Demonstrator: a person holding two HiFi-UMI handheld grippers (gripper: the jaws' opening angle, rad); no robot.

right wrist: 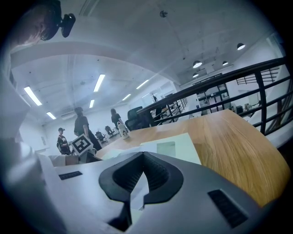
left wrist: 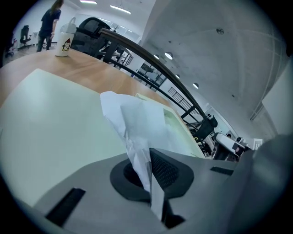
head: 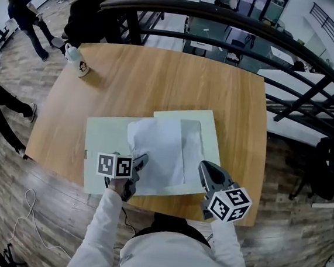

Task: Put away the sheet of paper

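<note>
Head view, looking steeply down on the wooden counter [head: 161, 76]. My left tool [head: 142, 159] is clenched on the near-left corner of the sheet of paper [head: 157, 146]. In the left gripper view the white sheet is pinched between the two pads and rises crumpled out of them. The rest of the sheet lies creased across a pale green board [head: 104, 147] near my edge of the counter. Its right-hand part overlaps a second pale green board [head: 210, 121], which carries a grey rectangular patch [head: 192, 144].

My right tool [head: 202, 164] sits at the right edge of the sheet, over the second board, well apart from the left tool. In the right gripper view its jaws are drawn together at the tips, and a pale sliver shows in the slit behind them. I cannot tell whether that sliver is pinched or only lies beneath.

Each tool carries its marker cube [head: 115, 166] on the side towards me.

A white cup [head: 79, 64] with a printed figure stands at the far-left corner of the counter, well away from the boards. A dark railing [head: 224, 24] curves beyond the far edge. A person [head: 25, 16] stands on the floor at the upper left.
</note>
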